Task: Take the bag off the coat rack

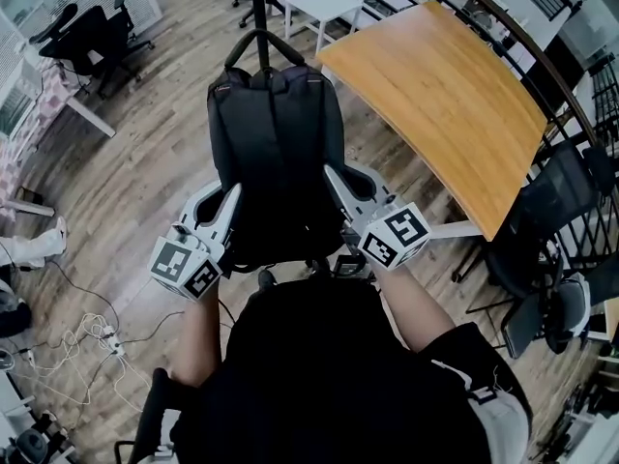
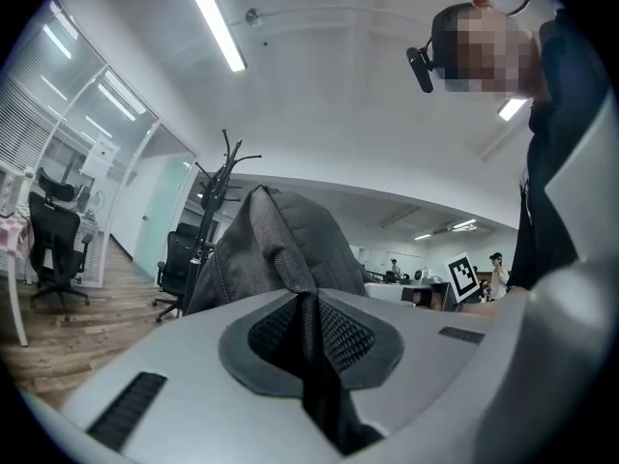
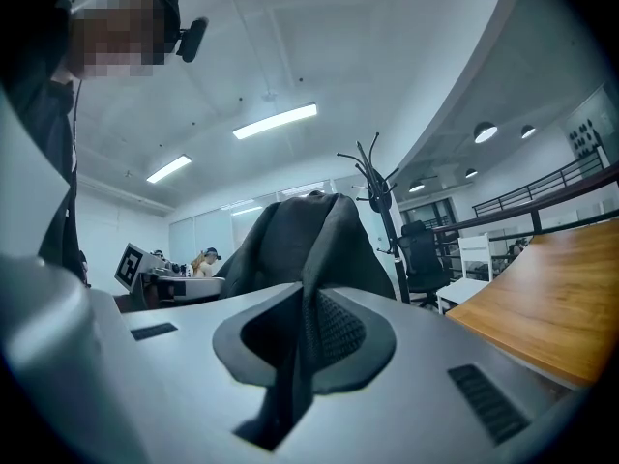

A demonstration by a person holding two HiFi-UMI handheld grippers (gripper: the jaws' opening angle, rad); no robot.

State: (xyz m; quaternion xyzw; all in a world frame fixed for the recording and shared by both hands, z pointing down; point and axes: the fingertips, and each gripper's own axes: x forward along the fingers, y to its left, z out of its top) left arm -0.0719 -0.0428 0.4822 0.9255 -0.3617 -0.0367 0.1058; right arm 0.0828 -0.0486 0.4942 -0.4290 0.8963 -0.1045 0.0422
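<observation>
In the head view a black backpack [image 1: 276,153] hangs upright in front of me, held up between my two grippers. My left gripper [image 1: 232,196] is shut on the bag's left side, and my right gripper [image 1: 332,174] is shut on its right side. Just behind the bag's top stands the black coat rack [image 1: 259,27]. The left gripper view has dark bag fabric [image 2: 280,249] pinched between the pads [image 2: 338,332], with the coat rack [image 2: 224,177] beyond. In the right gripper view the bag [image 3: 309,245] is pinched the same way, with the coat rack [image 3: 372,187] behind it.
A curved wooden table [image 1: 445,95] stands to the right, with a white chair [image 1: 329,3] behind it. Black office chairs sit at the far left [image 1: 92,32] and the right [image 1: 561,211]. Cables and a power strip [image 1: 92,336] lie on the wooden floor at the left.
</observation>
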